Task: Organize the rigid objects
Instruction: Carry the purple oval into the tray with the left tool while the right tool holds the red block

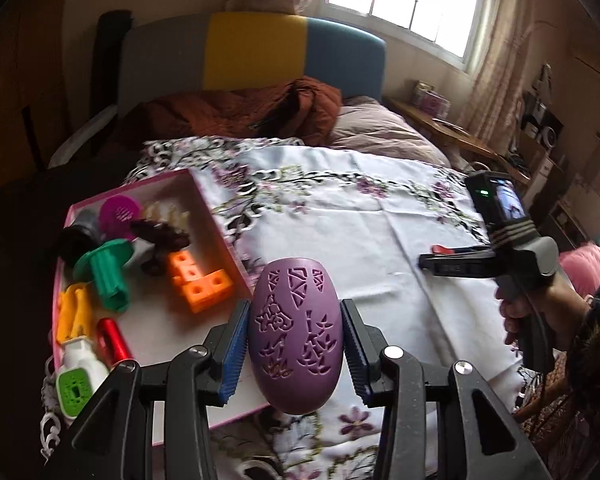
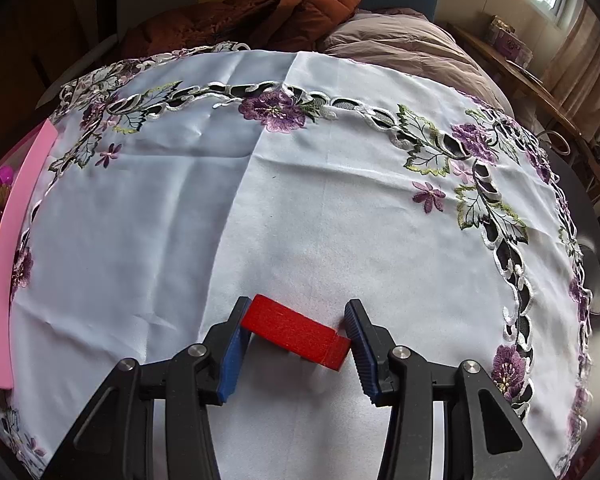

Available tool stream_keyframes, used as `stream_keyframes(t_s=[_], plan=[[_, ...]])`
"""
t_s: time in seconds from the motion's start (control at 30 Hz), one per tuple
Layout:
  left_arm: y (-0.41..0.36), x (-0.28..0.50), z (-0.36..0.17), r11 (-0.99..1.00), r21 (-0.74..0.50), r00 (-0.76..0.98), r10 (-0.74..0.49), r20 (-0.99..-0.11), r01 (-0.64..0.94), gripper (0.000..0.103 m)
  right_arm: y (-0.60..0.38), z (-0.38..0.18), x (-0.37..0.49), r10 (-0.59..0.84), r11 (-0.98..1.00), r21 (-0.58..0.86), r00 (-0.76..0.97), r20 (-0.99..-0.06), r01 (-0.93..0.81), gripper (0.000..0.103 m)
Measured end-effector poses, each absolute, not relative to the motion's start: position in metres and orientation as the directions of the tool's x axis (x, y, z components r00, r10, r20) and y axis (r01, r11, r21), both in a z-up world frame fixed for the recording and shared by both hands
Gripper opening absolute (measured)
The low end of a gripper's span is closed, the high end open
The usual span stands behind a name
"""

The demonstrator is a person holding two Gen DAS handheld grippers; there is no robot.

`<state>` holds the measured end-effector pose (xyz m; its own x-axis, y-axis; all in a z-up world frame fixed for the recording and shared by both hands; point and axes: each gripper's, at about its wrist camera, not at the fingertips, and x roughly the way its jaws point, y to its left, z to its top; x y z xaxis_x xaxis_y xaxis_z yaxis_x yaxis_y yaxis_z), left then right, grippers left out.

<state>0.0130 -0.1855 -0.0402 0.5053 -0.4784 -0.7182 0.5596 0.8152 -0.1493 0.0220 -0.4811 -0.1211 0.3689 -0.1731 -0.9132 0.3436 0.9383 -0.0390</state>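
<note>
My left gripper [image 1: 296,330] is shut on a purple egg-shaped shell [image 1: 296,336] with cut-out patterns and holds it above the right edge of the pink box [image 1: 216,220]. The box holds an orange cube piece [image 1: 198,280], a green stamp [image 1: 108,276], a magenta disc [image 1: 122,212], a red cylinder [image 1: 112,340] and other toys. My right gripper [image 2: 296,330] is shut on a red block [image 2: 296,332], tilted between the blue pads, just over the white embroidered cloth [image 2: 260,200]. The right gripper also shows in the left wrist view [image 1: 432,260], apart from the box.
The cloth covers a table beside a bed with a brown jacket [image 1: 240,112] and a pillow [image 1: 380,128]. The pink box wall [image 2: 8,264] shows at the left edge of the right wrist view. A wooden shelf [image 1: 452,128] stands at the right under the window.
</note>
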Motion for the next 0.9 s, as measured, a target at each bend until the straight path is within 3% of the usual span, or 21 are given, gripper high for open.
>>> stream_keyframes(t_s=[0.6,0.9], plan=[[-0.139,0.057,-0.08,0.908,-0.145,0.506,-0.345,-0.791,0.393,0.044,-0.481,-0.121,0.022,-0.182,0.941,-0.053,0.367,-0.912,0.335,0.048],[-0.117,0.07,-0.088,0.901,-0.27,0.473,-0.412,-0.779,0.34,0.044,-0.482,-0.121,0.023,-0.18,0.94,-0.05,0.367,-0.913,0.336,0.048]])
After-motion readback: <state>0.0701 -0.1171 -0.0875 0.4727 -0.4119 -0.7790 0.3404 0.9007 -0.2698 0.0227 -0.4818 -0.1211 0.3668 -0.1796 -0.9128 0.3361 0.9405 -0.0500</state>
